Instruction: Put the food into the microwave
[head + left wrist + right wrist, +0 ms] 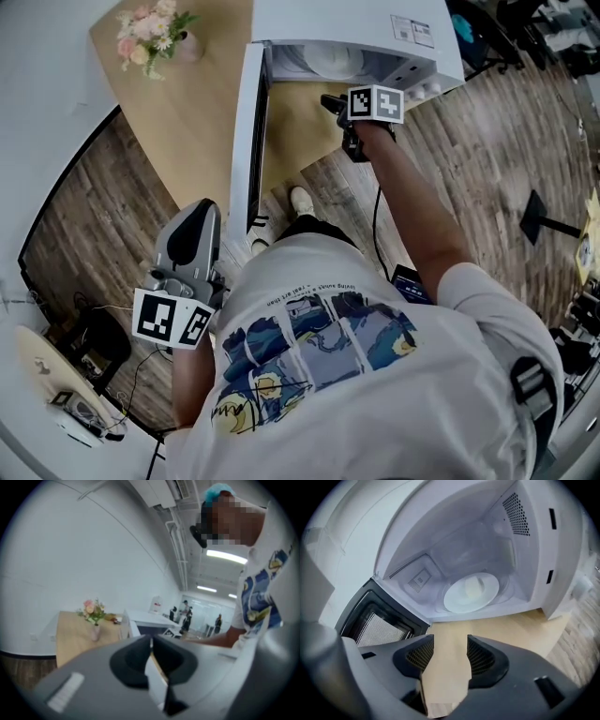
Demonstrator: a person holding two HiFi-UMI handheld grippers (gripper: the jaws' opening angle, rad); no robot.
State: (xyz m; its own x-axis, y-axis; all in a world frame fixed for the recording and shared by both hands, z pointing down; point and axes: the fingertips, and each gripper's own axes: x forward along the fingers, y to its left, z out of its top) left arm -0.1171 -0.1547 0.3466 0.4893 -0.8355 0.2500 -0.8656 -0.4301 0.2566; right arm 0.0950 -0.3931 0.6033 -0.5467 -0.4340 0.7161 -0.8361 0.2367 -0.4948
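Gaping white boxy microwave (534, 541), round glossy plate (454, 599) inside, right gripper (450, 643) jaws spread, left gripper (151, 641) jaws pressed together.

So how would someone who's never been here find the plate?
Look for the white microwave standing open on the wooden table. Inside, on its floor, lies a round white plate with a pale lump in the middle. It is the only dish in there.

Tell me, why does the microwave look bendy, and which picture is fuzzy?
Right gripper view: the wide lens bends the microwave and darkens the corners. Left gripper view: the left gripper looks blurry up close, and the ceiling light glares. Head view: clearest, with its edges bent too.
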